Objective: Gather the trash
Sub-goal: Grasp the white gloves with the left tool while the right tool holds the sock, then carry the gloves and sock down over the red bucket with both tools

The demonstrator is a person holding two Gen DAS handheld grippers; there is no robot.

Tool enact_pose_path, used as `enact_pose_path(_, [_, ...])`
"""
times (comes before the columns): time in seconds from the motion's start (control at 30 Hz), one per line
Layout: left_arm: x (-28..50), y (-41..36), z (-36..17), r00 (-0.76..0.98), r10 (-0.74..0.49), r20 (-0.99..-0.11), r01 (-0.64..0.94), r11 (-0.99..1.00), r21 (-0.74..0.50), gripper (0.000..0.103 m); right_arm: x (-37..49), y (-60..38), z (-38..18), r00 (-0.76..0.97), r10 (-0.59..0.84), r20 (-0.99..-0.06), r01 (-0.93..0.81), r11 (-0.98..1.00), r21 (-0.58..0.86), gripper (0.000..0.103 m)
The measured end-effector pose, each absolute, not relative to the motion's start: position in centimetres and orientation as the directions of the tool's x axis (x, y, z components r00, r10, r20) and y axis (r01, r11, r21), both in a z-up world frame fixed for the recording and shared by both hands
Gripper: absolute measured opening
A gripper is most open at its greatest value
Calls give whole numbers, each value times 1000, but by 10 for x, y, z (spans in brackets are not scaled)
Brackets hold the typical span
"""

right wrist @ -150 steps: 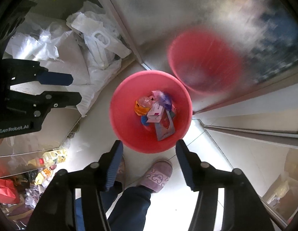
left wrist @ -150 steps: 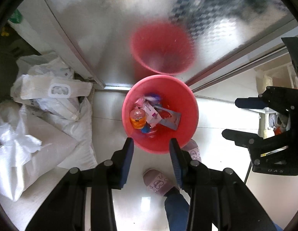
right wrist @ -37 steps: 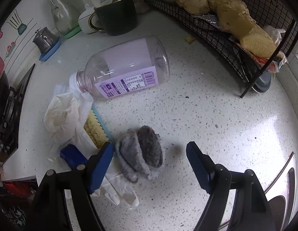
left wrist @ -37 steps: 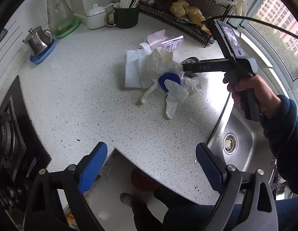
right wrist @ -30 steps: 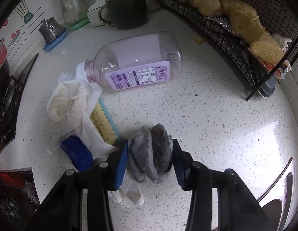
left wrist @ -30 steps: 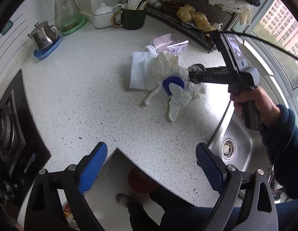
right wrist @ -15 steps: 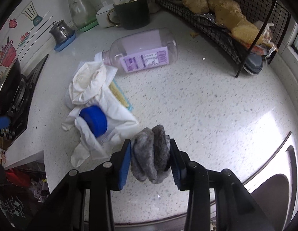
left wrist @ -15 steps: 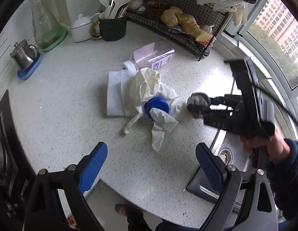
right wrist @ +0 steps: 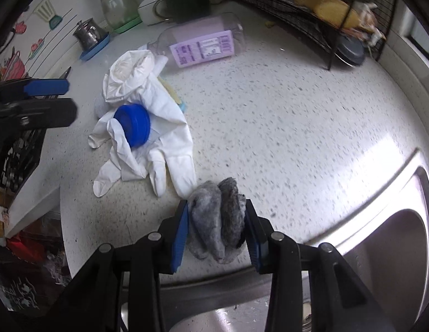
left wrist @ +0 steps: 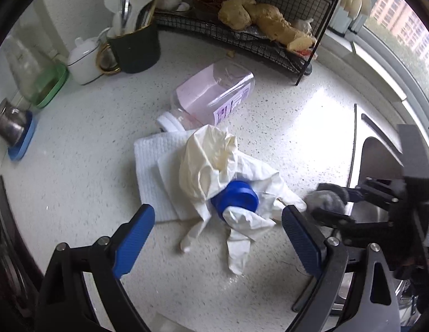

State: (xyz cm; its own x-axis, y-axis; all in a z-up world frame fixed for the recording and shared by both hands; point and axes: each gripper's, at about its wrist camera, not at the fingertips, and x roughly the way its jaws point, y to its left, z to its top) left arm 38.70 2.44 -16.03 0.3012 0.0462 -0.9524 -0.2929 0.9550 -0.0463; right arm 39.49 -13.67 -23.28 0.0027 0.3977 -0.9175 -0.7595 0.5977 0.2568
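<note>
Right gripper: the right gripper (right wrist: 216,222) is clenching a grey wad (right wrist: 217,220), its blue pads pressing on both sides; the wad is bulging out above and below them, so the grip looks firm enough to carry.
Held thing: the grey wad is looking like a crumpled, fuzzy cloth or scourer, folded into two lobes, one lighter and one darker. It is hanging off the surface (right wrist: 283,116), probably because it is being taken away as trash.
Below that gripper: the rim of the steel sink (right wrist: 394,238) is curving just beneath and to its right.
Ahead and to its left: white disposable gloves (right wrist: 148,127) are lying limp and tangled, fingers pointing toward the gripper, with a blue cap (right wrist: 132,128) nestled among them.
Farther ahead: a clear plastic bottle (right wrist: 203,44) with a purple label is lying on its side, seemingly empty.
Left gripper: the left gripper (left wrist: 215,233) is standing wide and released, grasping nothing, pointing down with the glove pile (left wrist: 214,171) just ahead between its fingers. I judge it is lining up for the gloves or the cap.
Under the pile: a white ribbed cloth (left wrist: 150,171) is lying flat beneath the gloves.
Beyond: a dark utensil mug (left wrist: 136,47) and a wire rack (left wrist: 258,36) holding yellowish lumps are standing at the back, likely not trash.
</note>
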Motion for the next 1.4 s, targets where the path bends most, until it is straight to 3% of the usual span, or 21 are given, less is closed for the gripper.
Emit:
enact_pose_path(0.13, [403, 28, -177, 279, 51, -959, -255, 967, -23, 91, 397, -145, -232, 29, 381, -924, -745, 625, 234, 35])
enact_pose_path(0.17, [407, 28, -178, 282, 52, -958, -251, 968, -21, 86, 397, -150, -232, 29, 381, -924, -742, 628, 235, 35])
enact_pose_path(0.27, [418, 31, -182, 280, 33, -959, -244, 969, -38, 59, 398, -153, -232, 29, 376, -926, -731, 640, 237, 35])
enact_pose_path(0.33, [425, 28, -189, 266, 31, -963, -221, 975, -29, 51, 399, -157, -233, 25, 381, -924, -722, 646, 247, 35])
enact_pose_path(0.4, [429, 25, -196, 255, 26, -967, -198, 980, -26, 31, 401, -163, -232, 20, 387, -922, -711, 653, 259, 35])
enact_pose_path(0.5, [428, 20, -192, 279, 2, -960, -164, 985, -45, 12, 404, -176, -225, 29, 401, -915, -696, 665, 270, 35])
enact_pose_path(0.7, [417, 22, -176, 328, -34, -944, -161, 983, -92, 3, 406, -177, -215, 33, 423, -905, -691, 664, 286, 35])
enact_pose_path(0.87, [402, 23, -153, 382, -69, -922, -143, 981, -133, 3, 402, -168, -210, 30, 433, -901, -686, 664, 297, 35])
enact_pose_path(1.1, [379, 5, -94, 463, -55, -884, -69, 993, -98, 3, 393, -167, -192, 50, 448, -892, -694, 658, 292, 35])
enact_pose_path(1.4, [339, -1, -56, 516, -62, -855, -17, 997, -82, 3, 365, -163, -150, 96, 478, -873, -714, 644, 273, 35])
